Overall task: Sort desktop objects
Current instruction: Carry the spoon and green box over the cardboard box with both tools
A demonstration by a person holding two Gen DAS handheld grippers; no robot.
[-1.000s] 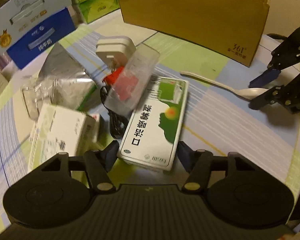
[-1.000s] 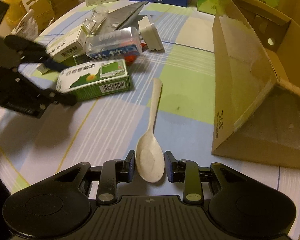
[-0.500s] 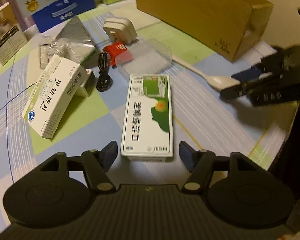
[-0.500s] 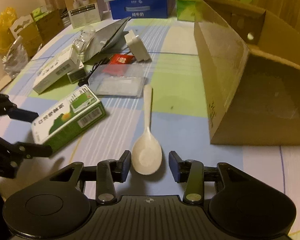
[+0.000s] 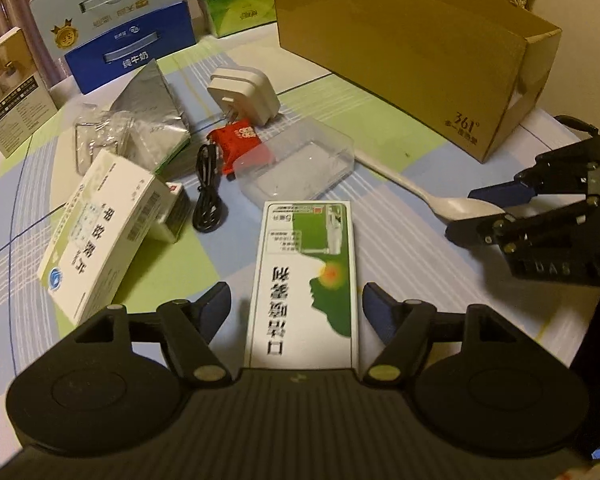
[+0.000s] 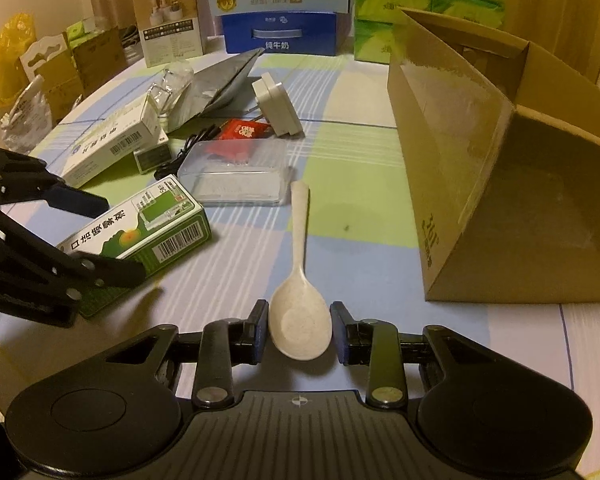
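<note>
Left gripper [image 5: 296,306] – jaws just widened, straddling green-white box [image 5: 304,280] flat on checked cloth [image 5: 400,264], pads clear of it. Right gripper [image 6: 299,330] – jaws just narrowed around bowl of pale spoon [image 6: 298,280]; whether pads press, cannot tell. Cardboard box [image 6: 480,184] at right.

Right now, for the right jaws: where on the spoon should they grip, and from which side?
Grip the spoon across its bowl, coming from the bowl end along the handle line. It lies flat with the handle pointing away. The right gripper already has a pad on each side of it. The bowl is wide and shallow, so clamp its rim edges.
</note>
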